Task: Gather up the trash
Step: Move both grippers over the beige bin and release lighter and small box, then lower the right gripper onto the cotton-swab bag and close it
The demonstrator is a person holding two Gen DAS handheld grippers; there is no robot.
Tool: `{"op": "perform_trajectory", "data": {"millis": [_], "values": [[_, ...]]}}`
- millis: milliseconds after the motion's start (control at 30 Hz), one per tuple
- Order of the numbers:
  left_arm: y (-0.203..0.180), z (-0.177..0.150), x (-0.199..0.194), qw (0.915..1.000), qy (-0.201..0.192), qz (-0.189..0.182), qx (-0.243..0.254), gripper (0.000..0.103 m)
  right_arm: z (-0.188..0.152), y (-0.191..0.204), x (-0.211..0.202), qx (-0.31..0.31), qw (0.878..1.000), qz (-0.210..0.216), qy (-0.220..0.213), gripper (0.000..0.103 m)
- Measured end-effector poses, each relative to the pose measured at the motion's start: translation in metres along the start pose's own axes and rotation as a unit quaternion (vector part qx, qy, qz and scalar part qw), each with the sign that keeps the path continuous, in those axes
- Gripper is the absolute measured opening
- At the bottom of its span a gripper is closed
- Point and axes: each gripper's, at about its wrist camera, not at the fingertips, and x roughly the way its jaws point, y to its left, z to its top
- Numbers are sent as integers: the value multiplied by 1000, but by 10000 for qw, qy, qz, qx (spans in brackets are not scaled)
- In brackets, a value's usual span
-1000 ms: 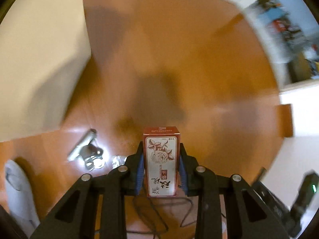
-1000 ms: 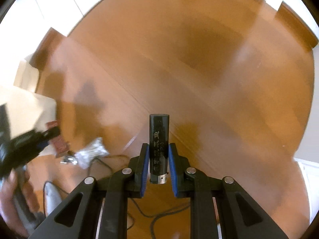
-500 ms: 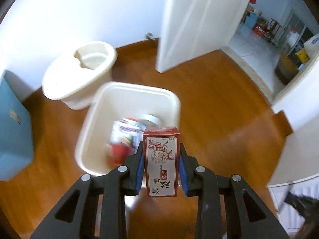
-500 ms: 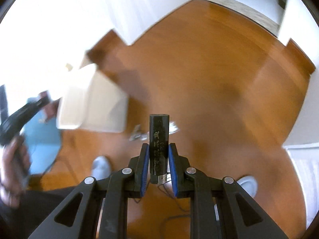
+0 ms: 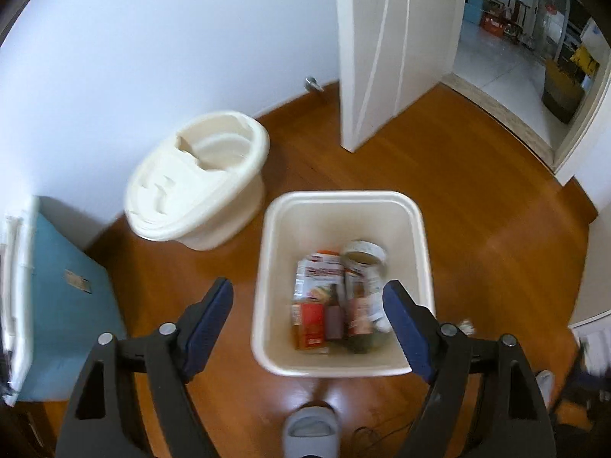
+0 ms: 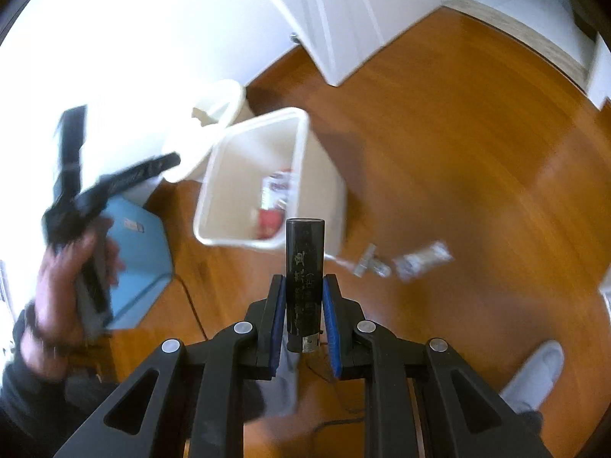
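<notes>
The cream plastic bin (image 5: 343, 206) is standing on the glossy wooden floor (image 5: 477, 198), a squared tub with rounded corners and a thick rolled rim. Inside it, crumpled packets and cartons are lying in a heap: a red carton (image 5: 311, 322) is sitting low at the near side, beside a printed paper wrapper (image 5: 319, 271) and a round open-mouthed cup (image 5: 362, 253), all somewhat blurred.

The left gripper (image 5: 307, 305) is hanging above the bin's near edge, pointing down into it, its jaws spread wide with nothing between the blue pads. In the right wrist view the person's left hand (image 6: 65, 278) is wrapping round that gripper's handle, held out to the left of the bin and blurred.

The right gripper (image 6: 304, 297) is pointing down toward the floor near the bin's near right corner, its blue pads pressing on a dark, smooth cylindrical tube (image 6: 304, 267) with pale lettering down its side and a metal end at the bottom. The tube is standing upright between the fingers.

On the floor to the right of the bin, a crinkled silvery wrapper (image 6: 422, 259) and a small clear piece (image 6: 368, 263) are lying close together. A round cream lidded container (image 5: 198, 179) is sitting behind the bin by the white wall, and a blue box (image 5: 65, 305) is resting to the left. A grey slipper (image 5: 311, 433) is showing at the bottom edge.
</notes>
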Motion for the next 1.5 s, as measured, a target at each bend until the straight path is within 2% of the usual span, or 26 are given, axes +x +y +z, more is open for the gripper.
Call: {"op": "perform_trajectory", "data": {"millis": [167, 233, 400, 500, 600, 633, 700, 800, 867, 900, 967, 1067, 1133, 1233, 1333, 1400, 1500], "values": [[27, -20, -26, 9996, -259, 124, 67, 81, 47, 72, 53, -218, 9993, 68, -304, 20], [33, -25, -26, 9995, -288, 140, 45, 80, 63, 87, 80, -133, 9994, 38, -328, 20], [46, -33, -21, 9994, -295, 118, 102, 81, 84, 103, 147, 192, 9997, -120, -92, 22], [50, -30, -17, 9996, -283, 59, 8, 81, 88, 95, 177, 509, 9983, -257, 113, 25], [53, -28, -13, 9996, -292, 24, -9, 81, 88, 89, 184, 583, 9971, -474, 75, 48], [53, -28, -13, 9996, -292, 25, -2, 81, 87, 86, 183, 577, 9971, -500, 53, 61], [52, -29, -12, 9996, -290, -12, 29, 81, 83, 76, 172, 672, 9971, -354, 1, 63], [42, -35, -12, 9991, -189, -348, 148, 81, 60, 42, 136, 1003, 9944, -157, -290, 64], [18, -43, -9, 9975, -120, -539, 434, 81, 34, 1, 113, 1466, 9876, -287, -484, 73], [8, -45, -7, 9963, -76, -655, 550, 81, 16, -29, 105, 1797, 9810, -480, -553, 76], [-17, -49, -1, 9936, 11, -847, 745, 81, -16, -85, 103, 2443, 9642, -873, -548, 81], [-55, -54, 10, 9894, 32, -936, 1113, 81, -61, -168, 131, 3401, 9302, -1371, -170, 81], [-77, -59, 20, 9854, 74, -1003, 1373, 81, -80, -205, 154, 3833, 9098, -1587, -48, 81], [-107, -64, 39, 9759, 137, -1143, 1855, 81, -82, -236, 191, 4197, 8957, -1470, -6, 82], [-124, -62, 62, 9716, 290, -1188, 2027, 81, -63, -250, 228, 4231, 8965, -1315, 56, 83], [-132, -58, 73, 9695, 306, -1123, 2155, 81, -48, -261, 250, 4128, 8988, -1473, 129, 83], [-141, -49, 79, 9673, 227, -1080, 2284, 81, -43, -282, 278, 4325, 8846, -1675, 483, 83]]}}
